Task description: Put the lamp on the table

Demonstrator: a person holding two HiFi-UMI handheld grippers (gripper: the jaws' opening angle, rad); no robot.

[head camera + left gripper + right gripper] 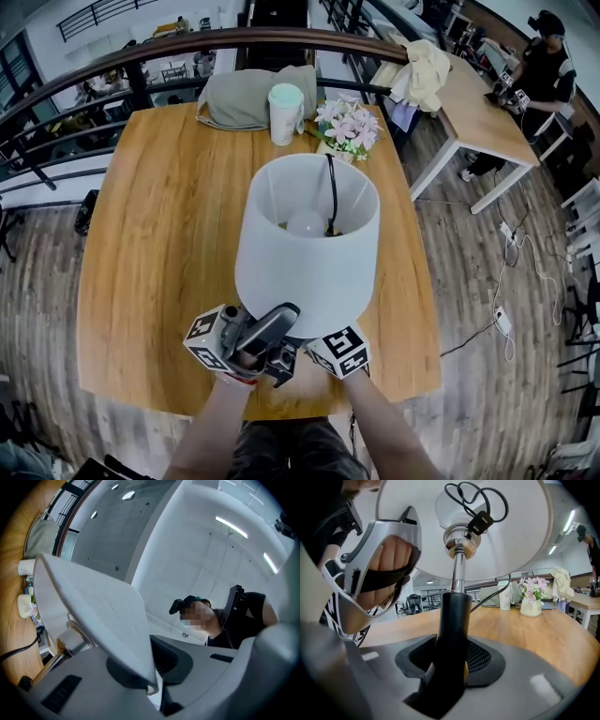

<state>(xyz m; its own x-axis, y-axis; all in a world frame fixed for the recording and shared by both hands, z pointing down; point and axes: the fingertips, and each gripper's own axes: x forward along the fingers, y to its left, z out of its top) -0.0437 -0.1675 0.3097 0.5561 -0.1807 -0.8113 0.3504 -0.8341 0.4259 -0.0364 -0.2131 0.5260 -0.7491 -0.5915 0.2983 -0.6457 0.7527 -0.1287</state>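
A lamp with a white drum shade (307, 239) is upright over the near middle of the wooden table (159, 234); its bulb and black cord show inside the shade. My left gripper (248, 342) is at the shade's lower near rim. In the left gripper view the jaws (152, 677) are shut on the thin edge of the shade (93, 606). My right gripper (330, 352) is just right of it under the shade. In its own view it (447, 667) is shut on the lamp's black stem (453, 620), below the chrome neck (458, 550). The lamp's base is hidden.
At the table's far edge lie a grey bag (248, 97), a white cup (285, 112) and a vase of pink flowers (345, 127). A dark curved railing (141, 52) runs behind. A second table (478, 108) with a person stands to the right.
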